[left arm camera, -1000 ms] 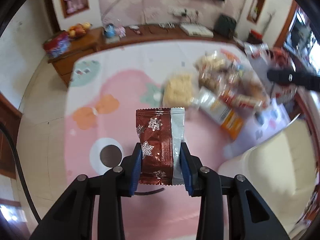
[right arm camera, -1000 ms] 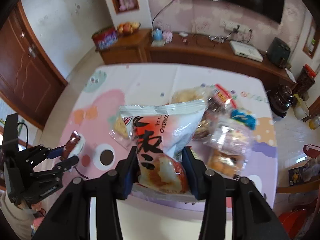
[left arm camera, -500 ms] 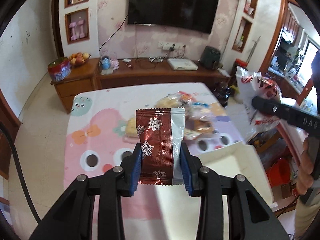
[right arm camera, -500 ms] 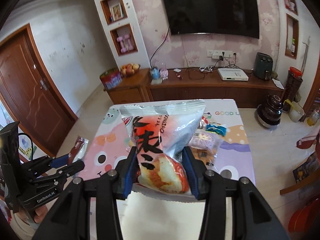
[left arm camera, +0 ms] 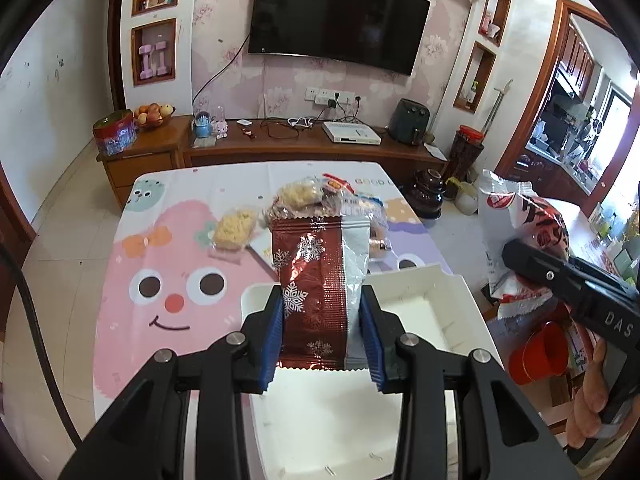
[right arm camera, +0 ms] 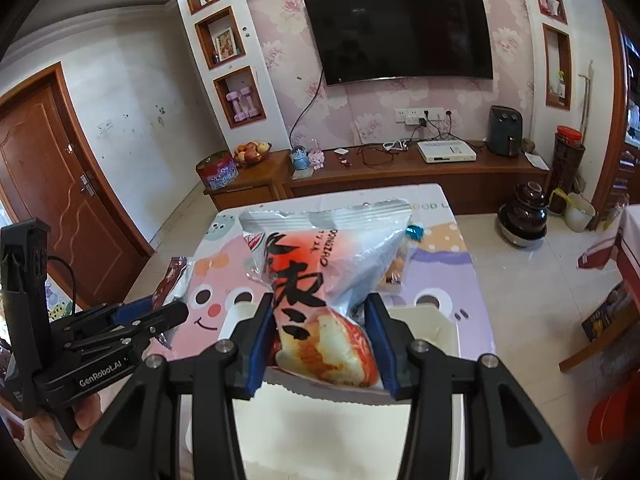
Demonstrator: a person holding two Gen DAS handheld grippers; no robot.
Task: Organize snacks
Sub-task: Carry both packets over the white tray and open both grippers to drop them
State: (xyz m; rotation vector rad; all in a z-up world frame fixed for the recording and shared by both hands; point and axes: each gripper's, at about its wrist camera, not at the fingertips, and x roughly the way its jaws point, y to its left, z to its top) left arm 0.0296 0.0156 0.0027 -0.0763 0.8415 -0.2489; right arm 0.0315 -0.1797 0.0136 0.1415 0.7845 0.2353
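One white tray point(left arm camera: 408, 276), two held packets. Left gripper point(left arm camera: 322, 334) clamps the red wrapper point(left arm camera: 310, 280); right gripper point(right arm camera: 320, 344) clamps the orange bag point(right arm camera: 316, 280), both level above the tray

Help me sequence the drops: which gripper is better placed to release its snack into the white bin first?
Left, probably: the left gripper holds its red snowflake packet over the white bin; the right gripper sits off its side.
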